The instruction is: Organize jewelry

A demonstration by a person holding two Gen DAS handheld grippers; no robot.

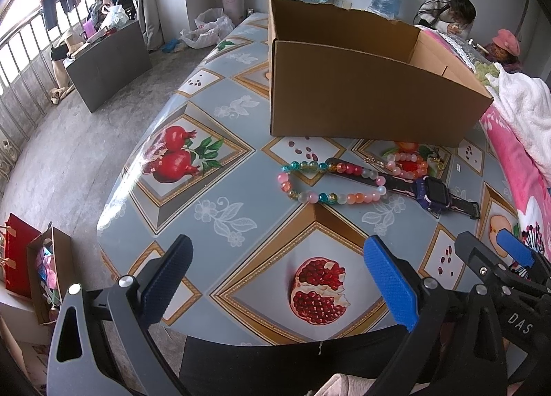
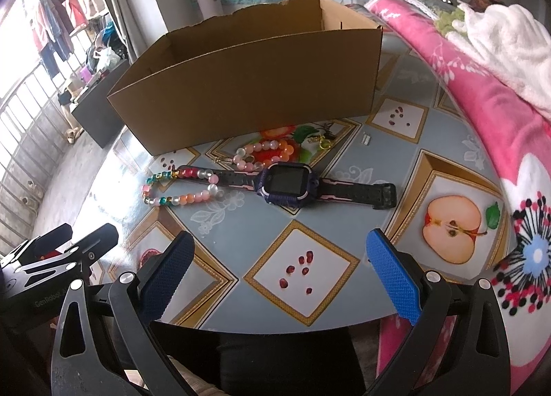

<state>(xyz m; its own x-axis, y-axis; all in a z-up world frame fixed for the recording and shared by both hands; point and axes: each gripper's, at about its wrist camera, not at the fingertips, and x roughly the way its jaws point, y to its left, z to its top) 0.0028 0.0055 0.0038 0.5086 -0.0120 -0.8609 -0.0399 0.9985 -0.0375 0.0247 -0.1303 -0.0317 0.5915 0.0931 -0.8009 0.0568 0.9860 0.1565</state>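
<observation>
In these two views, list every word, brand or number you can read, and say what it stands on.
"DAS": on the black body of the right gripper, in the left wrist view.
"GenRobot": on the black body of the left gripper, in the right wrist view; letters after it blurred.
The watch screen is dark, no text.

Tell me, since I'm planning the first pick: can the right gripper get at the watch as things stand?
Probably yes. The right gripper is open and empty, the watch lies flat ahead of it on the table, and nothing sits between them.
</observation>
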